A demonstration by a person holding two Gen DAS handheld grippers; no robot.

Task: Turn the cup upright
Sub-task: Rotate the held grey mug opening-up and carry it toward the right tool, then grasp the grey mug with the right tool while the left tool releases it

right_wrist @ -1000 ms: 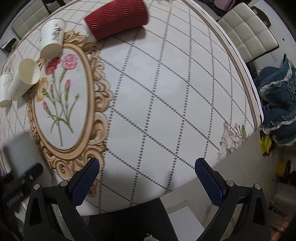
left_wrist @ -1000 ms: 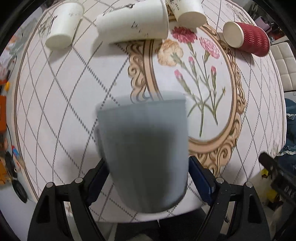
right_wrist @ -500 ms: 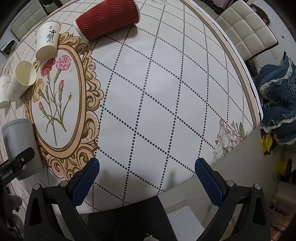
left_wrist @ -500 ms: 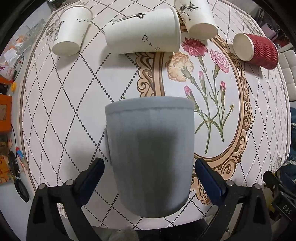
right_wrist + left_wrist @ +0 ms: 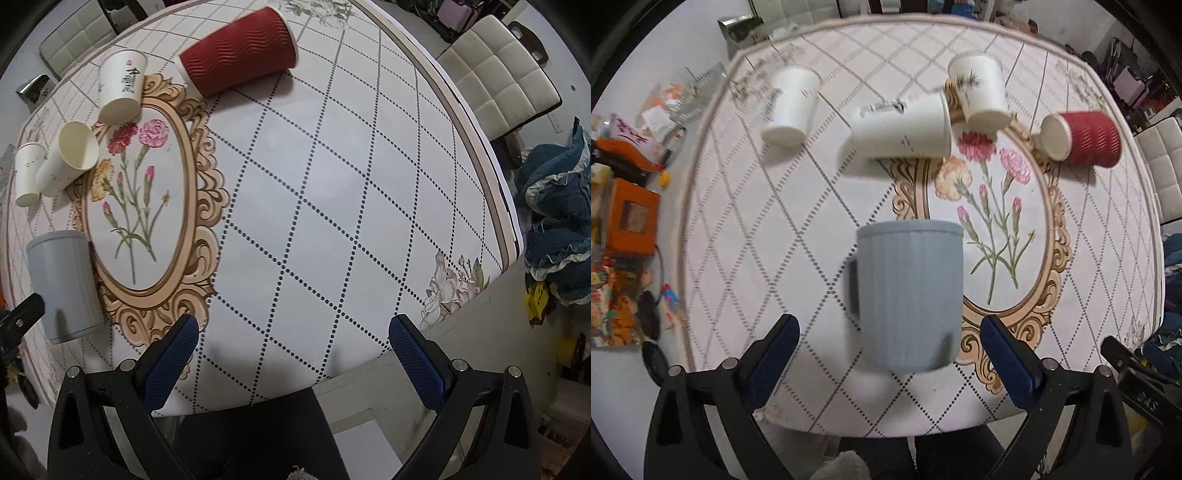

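Observation:
A grey ribbed mug (image 5: 909, 295) stands upright on the table near its front edge, handle to the left. It also shows at the far left of the right wrist view (image 5: 62, 284). My left gripper (image 5: 890, 350) is open, its jaws standing apart on either side of the mug without touching it. My right gripper (image 5: 293, 349) is open and empty above the table's front edge. A red ribbed paper cup (image 5: 1082, 138) lies on its side at the far right; it also shows in the right wrist view (image 5: 238, 55).
Three white paper cups (image 5: 905, 129), (image 5: 792, 105), (image 5: 980, 94) lie on their sides at the back of the table (image 5: 757, 229). Boxes and clutter (image 5: 628, 218) sit on the floor to the left. A white chair (image 5: 495, 74) and blue cloth (image 5: 554, 206) are at the right.
My left gripper has opened, let go of the grey mug and pulled back from it. The mug now stands on the table. The right gripper has barely moved.

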